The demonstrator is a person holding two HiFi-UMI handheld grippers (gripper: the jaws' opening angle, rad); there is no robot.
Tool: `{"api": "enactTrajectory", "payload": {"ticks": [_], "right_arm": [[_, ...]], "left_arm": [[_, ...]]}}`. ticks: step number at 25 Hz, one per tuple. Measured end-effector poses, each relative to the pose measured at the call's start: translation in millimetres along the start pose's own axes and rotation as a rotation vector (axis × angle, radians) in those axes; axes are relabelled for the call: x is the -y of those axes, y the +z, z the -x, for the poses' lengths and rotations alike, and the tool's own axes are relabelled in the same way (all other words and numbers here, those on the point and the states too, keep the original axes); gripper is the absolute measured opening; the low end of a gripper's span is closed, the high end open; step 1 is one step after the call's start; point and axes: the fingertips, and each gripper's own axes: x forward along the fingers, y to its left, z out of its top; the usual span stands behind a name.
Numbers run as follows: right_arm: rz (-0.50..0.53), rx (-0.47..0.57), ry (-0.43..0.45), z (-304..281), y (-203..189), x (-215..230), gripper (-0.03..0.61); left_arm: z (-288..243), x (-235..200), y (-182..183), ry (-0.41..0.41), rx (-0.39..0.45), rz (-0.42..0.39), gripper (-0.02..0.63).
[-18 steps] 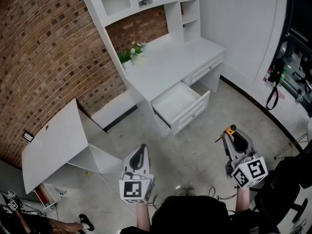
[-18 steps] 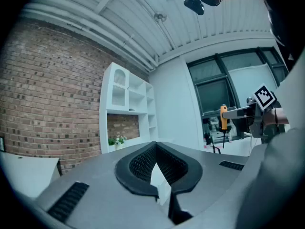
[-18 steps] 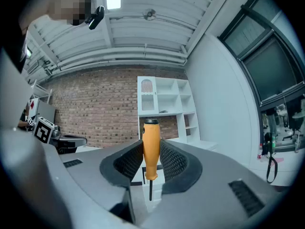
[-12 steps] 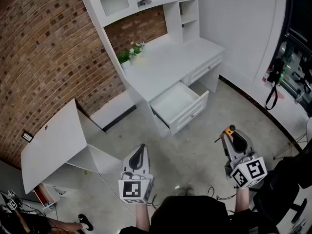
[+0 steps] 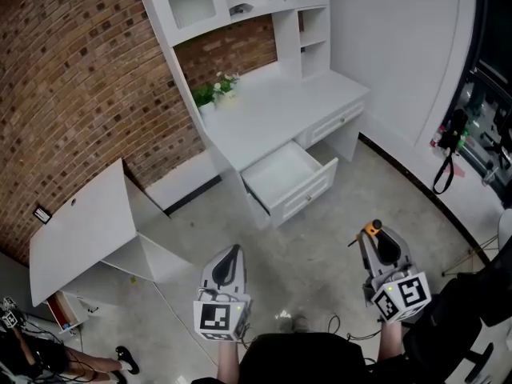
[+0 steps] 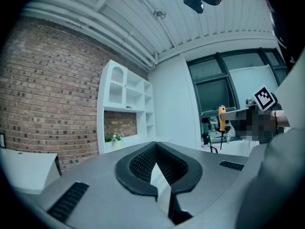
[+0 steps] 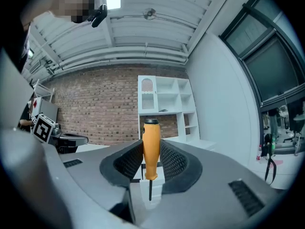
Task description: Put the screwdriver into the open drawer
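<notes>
Smooth orange-handled screwdriver (image 7: 151, 144) upright, clenched in right tool (image 7: 151, 165); left tool (image 6: 158, 171) closed, empty; ribbed black pads (image 6: 140, 162).

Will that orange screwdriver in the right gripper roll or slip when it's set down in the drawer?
The orange-handled screwdriver looks rigid and probably light, so it should not sag. Its smooth, rounded handle, pinched upright by the ribbed fingers, could slip or pivot. Laid in the open white drawer, it would likely roll until a wall stops it.

Small shelf object (image 5: 240, 9) (too tiny, unidentifiable)
</notes>
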Motion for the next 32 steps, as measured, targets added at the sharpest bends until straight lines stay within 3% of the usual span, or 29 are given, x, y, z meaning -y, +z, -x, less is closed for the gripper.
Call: {"api": "enactTrajectory", "payload": {"ticks": [5,15,20,32], "right_arm": [[-0.02,-0.003,0.004,3.5,-1.6,9.7,0.11],[-0.057,0.023,0.022,-20.1,-0.4,18.0,0.11],[-0.083,0.028,0.012,-49.1,-4.2,21.1,0.11],[-0.033,0.002,-0.011,-139.2,1.2,34.4,0.11]], "left_arm": [[7.5,15.7,-4.0,0.01,-0.01,0.021,0.008],[-9.4,5.1,-5.1,0.032,-0.015,0.018,0.008],[-43.8,-11.9,-10.6,0.012,-0.017,0.036,0.008],[-152.4,-54.6,-9.6,-0.088,-0.008,0.087,0.008]]}}
